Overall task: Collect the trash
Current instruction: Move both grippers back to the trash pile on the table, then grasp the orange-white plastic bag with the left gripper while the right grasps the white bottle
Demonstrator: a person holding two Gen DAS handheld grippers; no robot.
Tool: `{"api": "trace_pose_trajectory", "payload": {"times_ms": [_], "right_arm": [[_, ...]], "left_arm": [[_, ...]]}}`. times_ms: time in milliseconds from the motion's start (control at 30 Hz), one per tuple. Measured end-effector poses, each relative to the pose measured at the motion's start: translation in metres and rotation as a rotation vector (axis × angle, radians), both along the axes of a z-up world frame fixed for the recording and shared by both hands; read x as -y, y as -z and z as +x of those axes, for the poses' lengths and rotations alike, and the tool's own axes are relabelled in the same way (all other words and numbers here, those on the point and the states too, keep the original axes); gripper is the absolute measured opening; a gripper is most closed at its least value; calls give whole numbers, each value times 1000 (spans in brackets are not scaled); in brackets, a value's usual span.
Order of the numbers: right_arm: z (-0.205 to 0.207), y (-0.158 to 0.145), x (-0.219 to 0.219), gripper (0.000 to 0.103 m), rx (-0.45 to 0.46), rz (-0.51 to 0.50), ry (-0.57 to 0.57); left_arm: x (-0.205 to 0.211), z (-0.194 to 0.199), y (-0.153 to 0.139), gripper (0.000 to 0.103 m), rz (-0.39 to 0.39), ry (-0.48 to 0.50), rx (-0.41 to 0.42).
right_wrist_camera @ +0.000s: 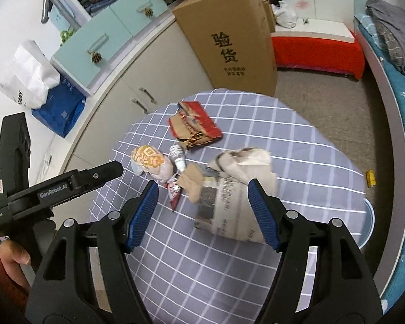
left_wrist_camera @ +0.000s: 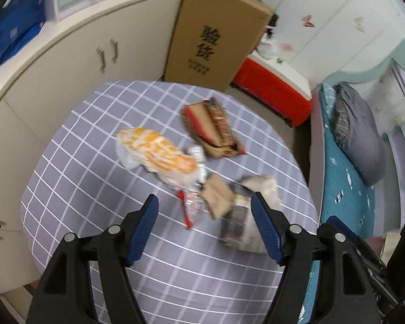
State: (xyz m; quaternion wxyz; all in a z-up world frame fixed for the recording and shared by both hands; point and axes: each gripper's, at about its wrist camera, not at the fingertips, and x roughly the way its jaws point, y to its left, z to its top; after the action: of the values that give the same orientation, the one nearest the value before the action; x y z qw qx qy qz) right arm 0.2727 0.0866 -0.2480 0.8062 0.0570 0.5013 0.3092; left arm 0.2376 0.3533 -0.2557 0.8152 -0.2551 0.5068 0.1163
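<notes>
Both tongs hover above the worktop [right_wrist_camera: 297,124] with jaws apart and nothing between them. The crumpled newspaper [right_wrist_camera: 237,202] lies directly ahead of the right tongs [right_wrist_camera: 203,199]. Ahead of the left tongs [left_wrist_camera: 204,210] lie a brown cardboard scrap [left_wrist_camera: 217,195] and, farther on, an orange-printed plastic bag [left_wrist_camera: 156,151] and a torn red carton [left_wrist_camera: 212,128].

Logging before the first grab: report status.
Left gripper and right gripper both open, empty, above table. Trash untouched: newspaper, orange bag, red carton. Nothing blocking.
</notes>
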Motion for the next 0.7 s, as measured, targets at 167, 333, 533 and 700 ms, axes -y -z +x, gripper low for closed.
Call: {"api": "trace_pose_trajectory", "payload": {"times_ms": [167,333,533,700], "right_arm": [[7,5,-36,68,36,-74,-49],[22,15,-60,68,33,-111,-66],[39,34,-79,68,19,-149,-83],[47,47,-103,61,5,-161,-130]], "left_arm": [[-26,14,24,69,-31,-10,-35],[-43,38,51,69,-59,-12,-67],[-50,64,78,69,-49,8,-111],[-56,71,97,66,-14,48,-155]]}}
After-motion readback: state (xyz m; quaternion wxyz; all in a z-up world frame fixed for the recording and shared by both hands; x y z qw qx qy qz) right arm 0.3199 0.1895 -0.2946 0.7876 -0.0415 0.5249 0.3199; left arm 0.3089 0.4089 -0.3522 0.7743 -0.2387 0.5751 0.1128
